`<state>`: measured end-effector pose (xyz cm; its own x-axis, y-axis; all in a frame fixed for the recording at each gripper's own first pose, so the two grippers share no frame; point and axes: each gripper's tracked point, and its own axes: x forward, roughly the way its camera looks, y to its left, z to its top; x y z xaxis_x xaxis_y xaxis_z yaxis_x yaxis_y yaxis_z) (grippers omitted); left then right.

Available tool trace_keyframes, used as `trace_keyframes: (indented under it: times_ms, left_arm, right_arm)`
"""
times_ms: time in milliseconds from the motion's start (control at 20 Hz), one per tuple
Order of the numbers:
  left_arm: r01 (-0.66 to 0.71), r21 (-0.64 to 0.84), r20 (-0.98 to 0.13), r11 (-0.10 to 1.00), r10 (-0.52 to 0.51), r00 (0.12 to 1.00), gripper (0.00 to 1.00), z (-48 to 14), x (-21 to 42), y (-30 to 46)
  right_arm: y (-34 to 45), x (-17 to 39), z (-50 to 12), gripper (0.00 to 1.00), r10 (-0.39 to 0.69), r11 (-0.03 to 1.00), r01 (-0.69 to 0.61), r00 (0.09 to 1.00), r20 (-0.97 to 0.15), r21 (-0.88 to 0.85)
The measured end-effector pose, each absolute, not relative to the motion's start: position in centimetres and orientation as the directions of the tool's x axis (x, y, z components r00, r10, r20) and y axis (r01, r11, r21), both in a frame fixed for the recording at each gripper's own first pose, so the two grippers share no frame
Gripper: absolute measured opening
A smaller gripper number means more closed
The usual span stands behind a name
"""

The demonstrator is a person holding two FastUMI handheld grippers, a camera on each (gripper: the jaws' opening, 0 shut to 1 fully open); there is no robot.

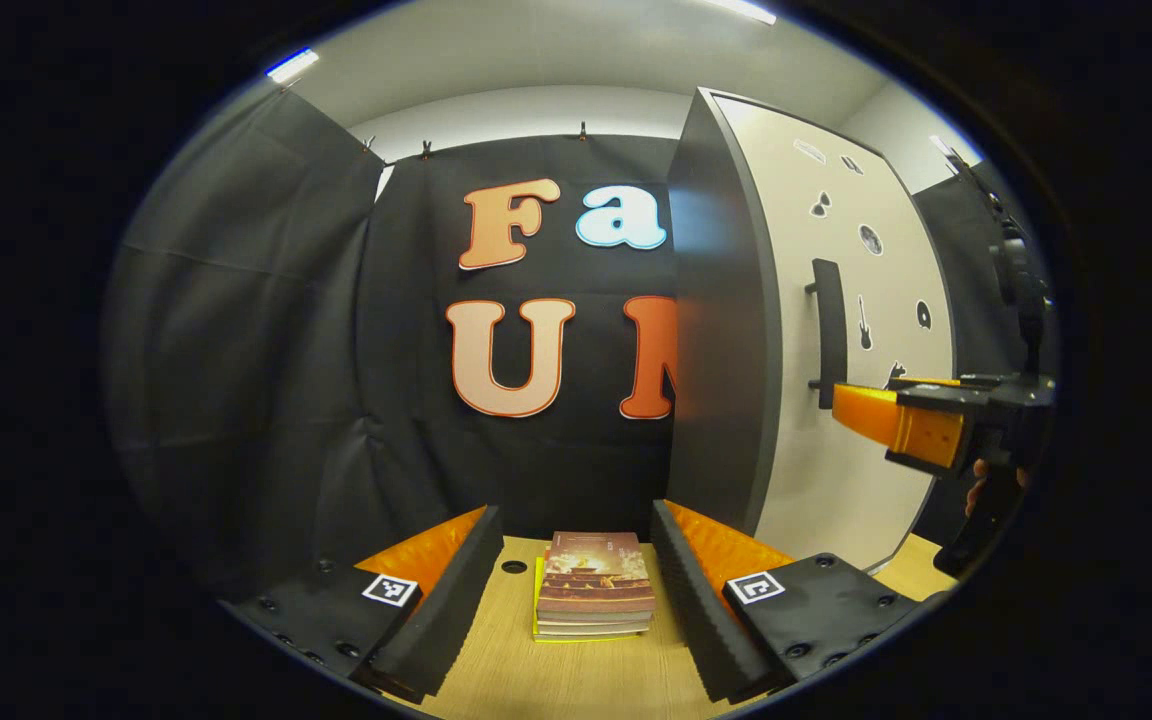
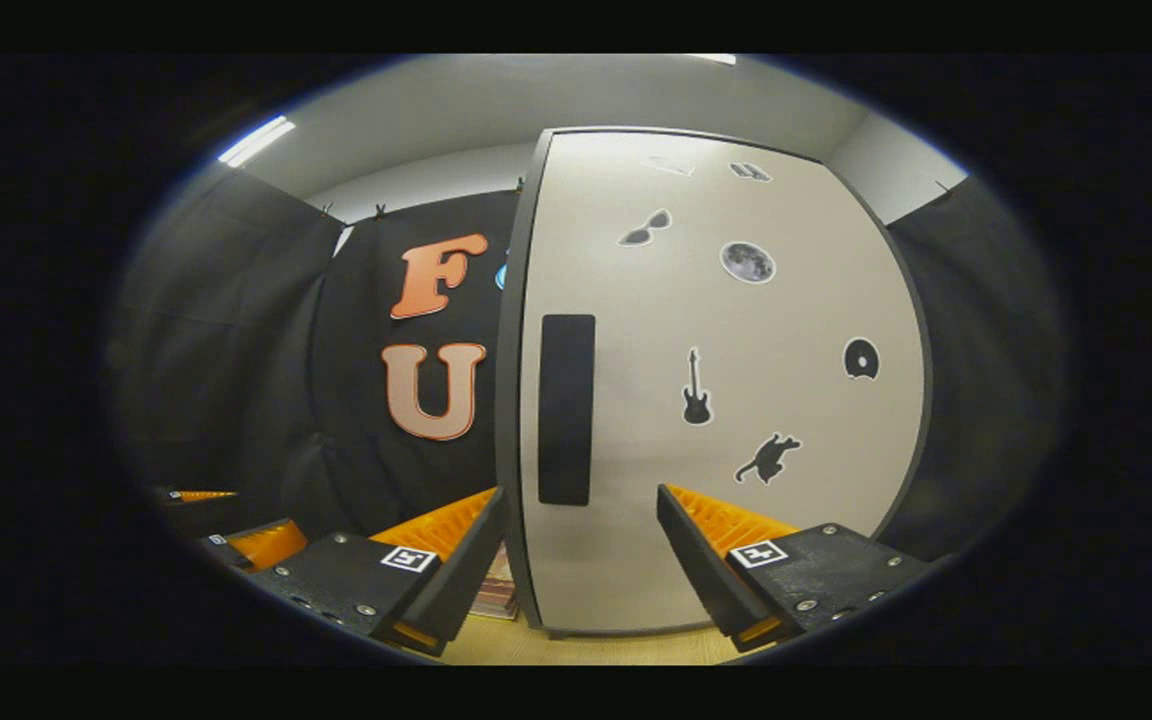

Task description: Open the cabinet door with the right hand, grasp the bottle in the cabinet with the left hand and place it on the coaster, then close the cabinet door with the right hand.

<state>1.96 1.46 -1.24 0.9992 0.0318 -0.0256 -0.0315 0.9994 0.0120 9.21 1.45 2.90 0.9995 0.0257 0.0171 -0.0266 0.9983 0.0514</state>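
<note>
Your left hand-held gripper point(image 1: 576, 600) carries two long fingers with ridged, saw-toothed inner pads point(image 1: 456, 590), each mounted on a flat black plate studded with round screws and marked by a square black-and-white tag point(image 1: 389, 589). Your right hand-held gripper point(image 2: 576, 560) matches it: the same ribbed fingers, screwed black plates and square tag point(image 2: 758, 552).
</note>
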Motion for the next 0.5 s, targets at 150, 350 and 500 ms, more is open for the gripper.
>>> trace_keyframes:
  times_ms: [150, 350, 500]
  left_arm:
    - [-0.028, 0.009, -0.027, 1.0, 0.029, 0.999, 0.99, -1.4, 2.2, 2.0]
    - [-0.016, -0.01, -0.042, 1.0, 0.016, 0.999, 0.97, -2.2, 2.8, 2.9]
    - [-0.001, -0.014, -0.048, 1.0, 0.0, 0.999, 0.97, -2.7, 3.3, 3.4]
  right_arm:
    - [1.7, 11.3, 3.6, 0.79, 0.008, 0.998, -0.009, 1.0, 0.019, 0.059]
    - [1.9, 13.3, 3.8, 0.64, -0.012, 0.997, 0.011, 1.0, 0.009, 0.072]
    - [2.3, 13.8, 3.7, 0.51, -0.032, 0.996, 0.032, 0.999, -0.005, 0.083]
